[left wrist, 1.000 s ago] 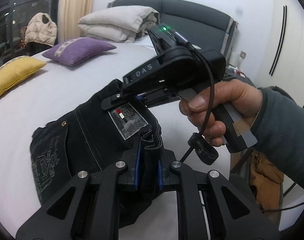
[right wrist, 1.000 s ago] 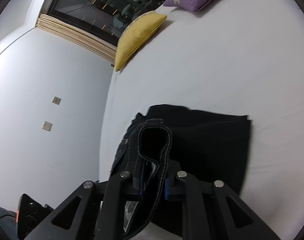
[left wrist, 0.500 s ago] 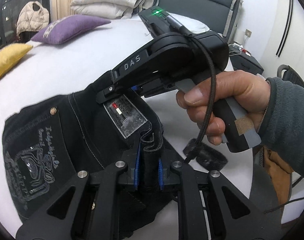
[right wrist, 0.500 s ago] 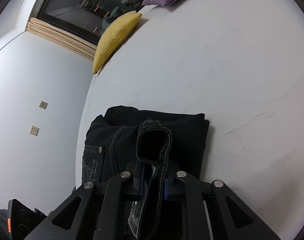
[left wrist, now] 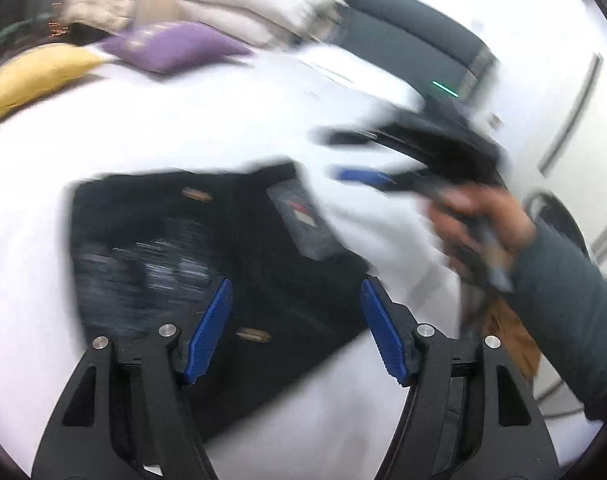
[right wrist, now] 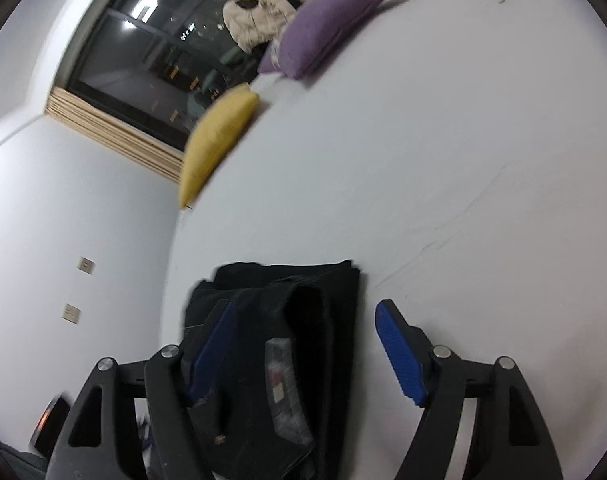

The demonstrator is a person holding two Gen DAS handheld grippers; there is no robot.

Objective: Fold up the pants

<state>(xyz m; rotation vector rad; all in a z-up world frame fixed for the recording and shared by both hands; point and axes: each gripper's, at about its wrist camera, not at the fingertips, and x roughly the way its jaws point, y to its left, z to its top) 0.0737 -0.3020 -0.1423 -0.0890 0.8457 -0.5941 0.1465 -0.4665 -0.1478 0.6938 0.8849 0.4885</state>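
Left claw (left wrist: pixel 295 308) opening over black pants (left wrist: pixel 207 240), pads gripping nothing, right claw (right wrist: pixel 307 340) opening too, pants (right wrist: pixel 287 320) lying folded on white bed (right wrist: pixel 443 160), purple pillow (right wrist: pixel 335 20) behind

black denim pants (left wrist: pixel 207 248), lying folded into a compact stack on the white bed (left wrist: pixel 183 128), back pocket and clear size label facing up, near the edge.

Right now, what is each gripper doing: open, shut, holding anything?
Left gripper: jaws opening, pads clear of the black pants lying below.
Right gripper: jaws opening, the folded pants between the pads, not clamped.
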